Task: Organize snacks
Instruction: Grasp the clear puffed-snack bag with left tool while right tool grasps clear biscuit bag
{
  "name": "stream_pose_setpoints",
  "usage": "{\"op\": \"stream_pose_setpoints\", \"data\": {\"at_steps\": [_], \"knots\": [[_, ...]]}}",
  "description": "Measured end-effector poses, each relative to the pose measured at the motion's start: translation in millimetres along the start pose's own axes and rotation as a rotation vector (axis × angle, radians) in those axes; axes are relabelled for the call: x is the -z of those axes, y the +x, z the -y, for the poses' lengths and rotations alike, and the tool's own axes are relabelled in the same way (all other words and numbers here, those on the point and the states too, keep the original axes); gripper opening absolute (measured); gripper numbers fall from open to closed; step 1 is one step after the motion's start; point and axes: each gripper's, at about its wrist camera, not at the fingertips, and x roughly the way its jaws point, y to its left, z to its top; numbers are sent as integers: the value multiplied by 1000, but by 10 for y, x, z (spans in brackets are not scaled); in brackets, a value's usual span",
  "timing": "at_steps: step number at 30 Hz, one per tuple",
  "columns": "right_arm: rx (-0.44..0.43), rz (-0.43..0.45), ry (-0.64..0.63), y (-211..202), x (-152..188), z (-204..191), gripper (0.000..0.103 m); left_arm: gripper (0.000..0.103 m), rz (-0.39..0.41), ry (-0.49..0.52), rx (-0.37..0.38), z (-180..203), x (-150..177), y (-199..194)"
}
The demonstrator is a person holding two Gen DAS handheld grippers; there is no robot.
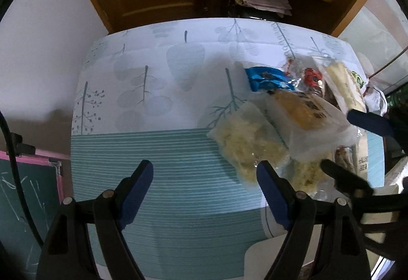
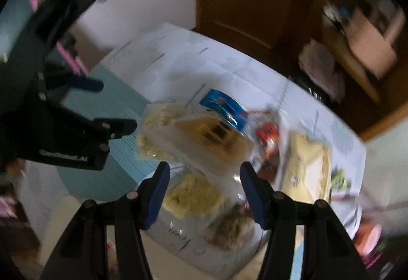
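Left gripper (image 1: 205, 175), jaws apart and empty, hangs over the patterned tablecloth (image 1: 163, 91). Right gripper (image 2: 204, 176), jaws apart, hovers above snack packets (image 2: 204, 137) at two o'clock.

— What can't you make out?
— The right wrist view is smeared; the print on the yellow packet (image 2: 204, 137) is unreadable.
— And at the table's (image 1: 163, 152) right edge?
— The snack pile (image 1: 339, 91) there is crowded, cut off.

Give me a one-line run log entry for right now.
left gripper: open, empty, above teal striped cloth | right gripper: open, above clear-wrapped snack pile | blue foil packet: untouched | step: approaching
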Motion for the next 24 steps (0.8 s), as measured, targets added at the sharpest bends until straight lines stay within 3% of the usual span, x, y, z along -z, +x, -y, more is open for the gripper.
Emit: {"op": "stream_pose_setpoints", "data": {"at_steps": [3,6,8,14,23,24], "knots": [[68,-19,-94,205,-36,-112,58,82,-8,-12,-4,-41,-35,54],[84,-11,-110,336,-39,-120,58,82,-10,-25,5,-59,-78,92],[67,13,-83,318,-18,-73,49,82,-10,-35,19,-58,-114,119],[15,58,9,185,47,131,39,82,-31,-81,69,41,-232,283],[-107,90,213,-46,218,451,34,82,-104,-151,108,308,-344,583],[-109,92,220,-57,230,462,33,74,-108,-152,117,326,-343,600]]}}
